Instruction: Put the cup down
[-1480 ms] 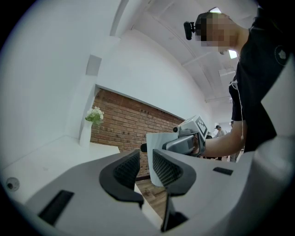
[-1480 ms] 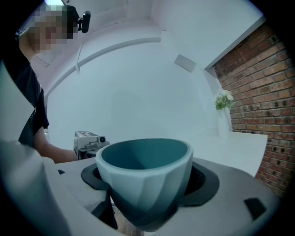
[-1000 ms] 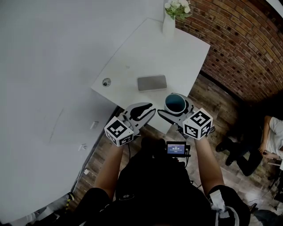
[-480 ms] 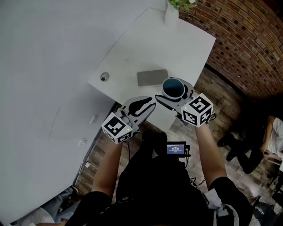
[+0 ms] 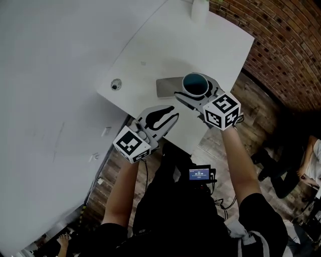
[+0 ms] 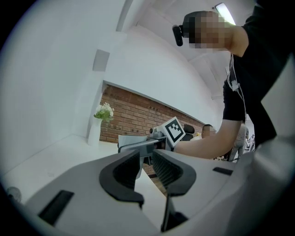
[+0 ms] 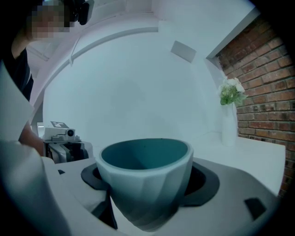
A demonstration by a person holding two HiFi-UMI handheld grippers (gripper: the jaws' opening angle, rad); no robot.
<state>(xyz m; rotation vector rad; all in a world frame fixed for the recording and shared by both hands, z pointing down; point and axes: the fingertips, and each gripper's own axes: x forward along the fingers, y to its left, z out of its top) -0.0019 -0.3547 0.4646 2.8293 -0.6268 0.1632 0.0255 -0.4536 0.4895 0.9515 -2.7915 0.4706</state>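
Observation:
A teal cup (image 5: 195, 83) with a pale faceted outside sits upright between the jaws of my right gripper (image 5: 196, 91), which is shut on its sides. In the right gripper view the cup (image 7: 145, 177) fills the gap between the black pads (image 7: 203, 182). It hangs over the near part of the white table (image 5: 150, 55), just right of a grey flat slab (image 5: 165, 87). I cannot tell whether its base touches the table. My left gripper (image 5: 161, 116) hovers at the table's near edge, lower left of the cup, shut on nothing.
A white vase (image 5: 199, 7) with flowers stands at the table's far corner. A small round fitting (image 5: 116, 85) sits near the left edge. A brick wall (image 5: 286, 45) and wooden floor (image 5: 251, 95) lie to the right, and a person sits at the far right.
Both grippers have moved forward over the table. The cup has gone from beyond the near edge to above the tabletop, beside the grey slab.

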